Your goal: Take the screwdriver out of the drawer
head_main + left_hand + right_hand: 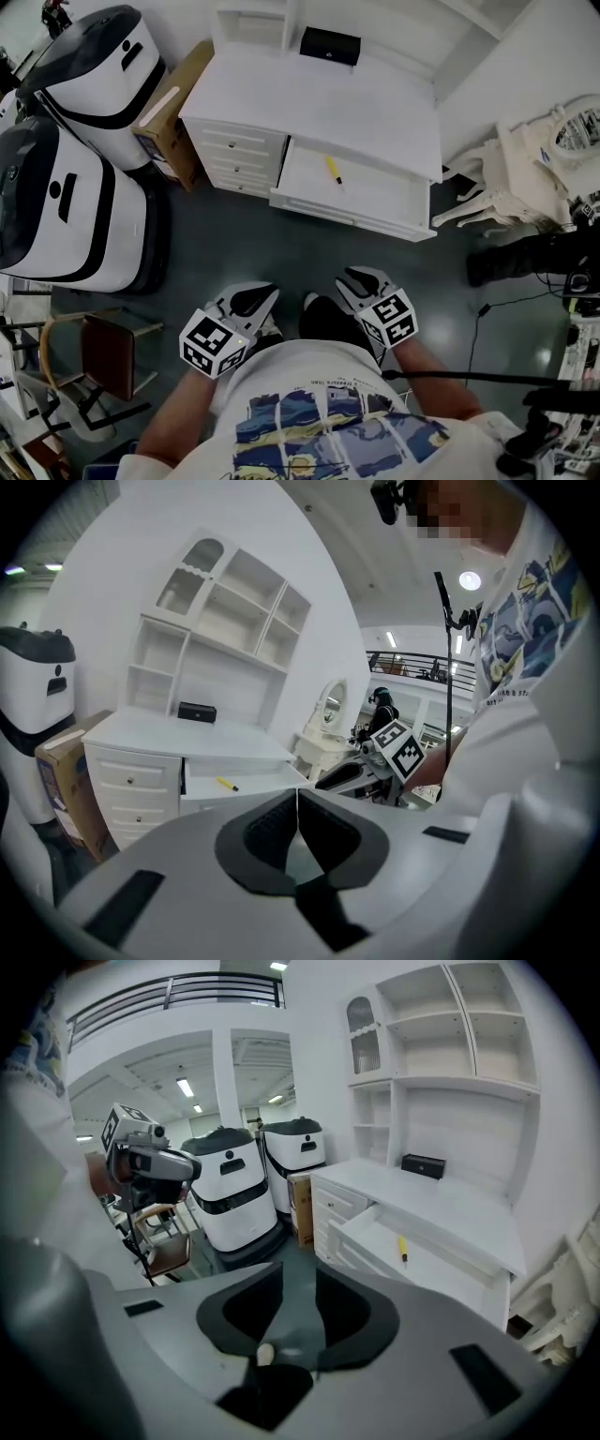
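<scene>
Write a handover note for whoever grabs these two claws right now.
Left claw: shut, empty.
Right claw: open, empty.
Both are well short of the white desk, touching nothing.
The yellow screwdriver lies in the pulled-out drawer.
Done: drawer is open.
Left: reach in, grip the screwdriver, lift it out.

Yellow-handled screwdriver (333, 170) lying flat in open white drawer (384, 192), left of ctr.
</scene>
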Tool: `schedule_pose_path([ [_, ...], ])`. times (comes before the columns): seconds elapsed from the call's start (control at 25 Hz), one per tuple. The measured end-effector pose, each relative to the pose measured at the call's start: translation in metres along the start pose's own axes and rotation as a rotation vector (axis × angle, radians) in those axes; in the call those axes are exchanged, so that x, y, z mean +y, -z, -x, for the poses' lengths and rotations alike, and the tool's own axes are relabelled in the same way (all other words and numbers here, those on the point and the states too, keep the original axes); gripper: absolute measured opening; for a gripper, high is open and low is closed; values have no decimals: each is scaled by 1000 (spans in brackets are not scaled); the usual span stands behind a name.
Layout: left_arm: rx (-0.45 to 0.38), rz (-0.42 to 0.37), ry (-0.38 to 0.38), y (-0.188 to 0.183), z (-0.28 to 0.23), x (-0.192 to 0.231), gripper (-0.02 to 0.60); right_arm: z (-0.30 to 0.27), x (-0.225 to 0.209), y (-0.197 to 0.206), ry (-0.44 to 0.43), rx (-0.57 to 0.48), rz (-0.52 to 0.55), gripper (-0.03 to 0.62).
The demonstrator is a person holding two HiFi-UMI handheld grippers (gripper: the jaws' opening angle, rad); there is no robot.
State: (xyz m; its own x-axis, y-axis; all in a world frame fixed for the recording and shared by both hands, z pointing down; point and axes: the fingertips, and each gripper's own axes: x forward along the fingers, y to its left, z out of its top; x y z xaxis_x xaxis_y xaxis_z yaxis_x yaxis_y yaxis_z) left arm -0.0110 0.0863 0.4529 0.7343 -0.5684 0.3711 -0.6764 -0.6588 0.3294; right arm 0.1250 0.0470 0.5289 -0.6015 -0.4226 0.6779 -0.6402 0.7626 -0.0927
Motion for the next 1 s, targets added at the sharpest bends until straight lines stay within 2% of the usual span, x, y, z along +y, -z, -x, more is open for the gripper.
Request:
schedule_pose_path([
  [0.2,9,6,9,-10,-11,26,15,-23,-42,-8,47,20,-29,124],
  [0.56,44,42,-75,-48,-45,87,15,-108,-166,-34,93,56,-22,120],
  [0.8,58,59,-106,-78,-84,118,15,-183,-244,-9,97,179,-55,126],
  [1.0,94,82,-142,-90,-106,137,15,-235,-275,8,74,243,-100,144],
])
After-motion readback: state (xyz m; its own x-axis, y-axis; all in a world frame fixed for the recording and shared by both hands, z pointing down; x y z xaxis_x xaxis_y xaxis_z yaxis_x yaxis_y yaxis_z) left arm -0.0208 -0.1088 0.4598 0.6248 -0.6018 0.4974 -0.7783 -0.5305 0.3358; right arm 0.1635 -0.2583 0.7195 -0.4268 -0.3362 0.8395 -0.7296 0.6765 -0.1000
